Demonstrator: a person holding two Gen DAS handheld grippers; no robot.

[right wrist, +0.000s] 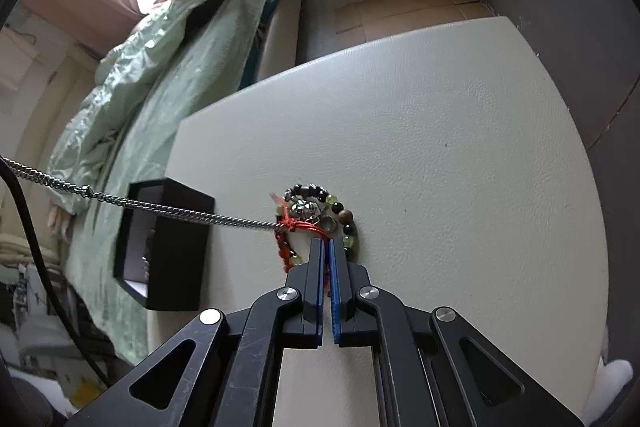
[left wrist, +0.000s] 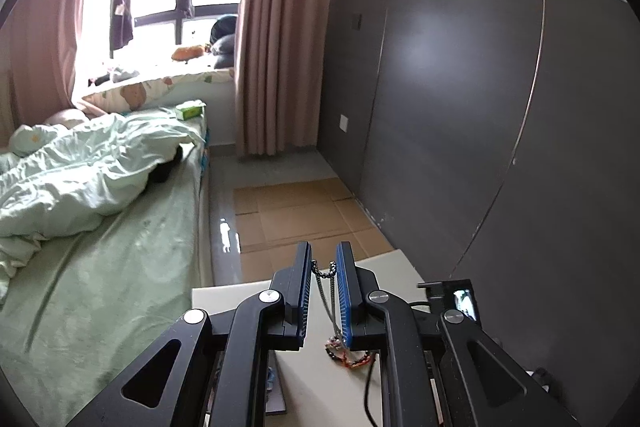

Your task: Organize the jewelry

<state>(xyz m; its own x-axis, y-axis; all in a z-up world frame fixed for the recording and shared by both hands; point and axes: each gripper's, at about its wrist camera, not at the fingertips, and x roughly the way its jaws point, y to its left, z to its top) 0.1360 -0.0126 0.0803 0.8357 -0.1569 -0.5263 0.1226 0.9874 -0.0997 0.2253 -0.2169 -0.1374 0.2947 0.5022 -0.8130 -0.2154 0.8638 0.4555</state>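
A silver chain runs taut from a tangle of bead bracelets on the bench up to the left tongs, pinched narrow on it. The right tongs clamp the tangle's red cord beside a black box.

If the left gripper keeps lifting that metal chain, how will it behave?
The chain is probably floppy: it drapes over the left gripper and hangs in two strands. It looks snagged in the red cord of the bracelet pile, so lifting may drag the pile unless the right gripper holds it.
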